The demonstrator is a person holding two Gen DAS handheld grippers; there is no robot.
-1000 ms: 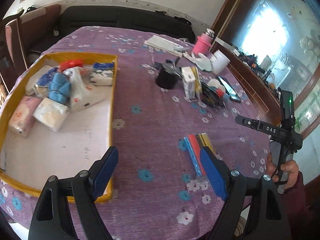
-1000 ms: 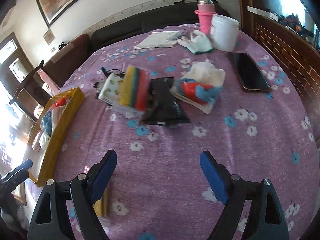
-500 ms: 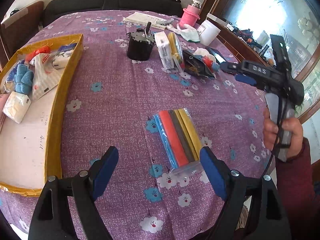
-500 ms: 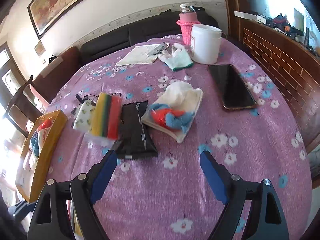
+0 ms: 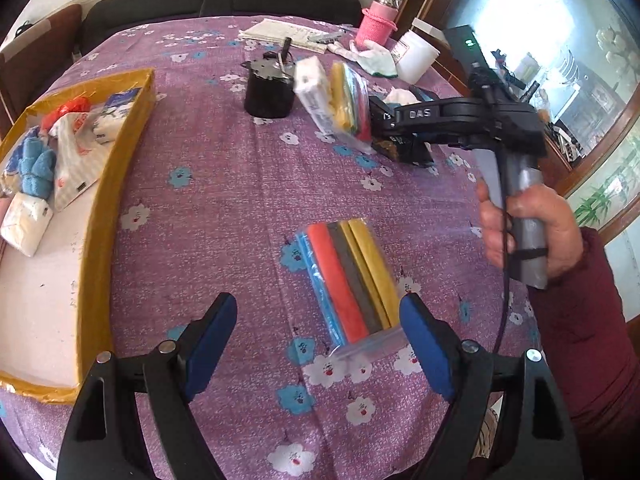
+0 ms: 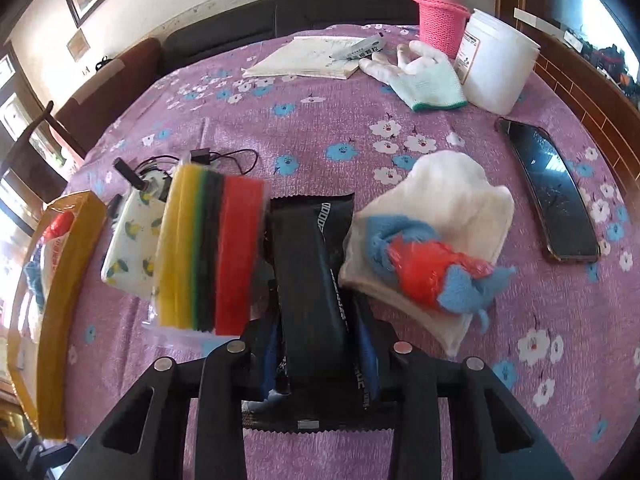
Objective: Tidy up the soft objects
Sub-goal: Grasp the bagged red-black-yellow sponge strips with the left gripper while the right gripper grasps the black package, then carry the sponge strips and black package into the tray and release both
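Observation:
My right gripper (image 6: 320, 344) is shut on a black soft packet (image 6: 312, 280) lying on the purple tablecloth. Next to it stand a bag of coloured sponges (image 6: 208, 248) and a white cloth with red and blue pieces (image 6: 428, 248). My left gripper (image 5: 318, 320) is open, its right finger beside a bag of coloured cloth strips (image 5: 348, 276) lying between the fingers. The yellow tray (image 5: 116, 184) at the left holds several soft packs. The right gripper (image 5: 400, 128) shows in the left wrist view, at the black packet.
A black pot (image 5: 268, 88), a white jar (image 6: 496, 68), a pink-sleeved bottle (image 6: 440, 20), a glove (image 6: 424, 80), papers (image 6: 312, 56) and a phone (image 6: 552, 196) lie at the far and right parts of the table. A dark sofa stands behind.
My right gripper has moved forward and shut on the black packet. My left gripper has come closer to the bag of cloth strips.

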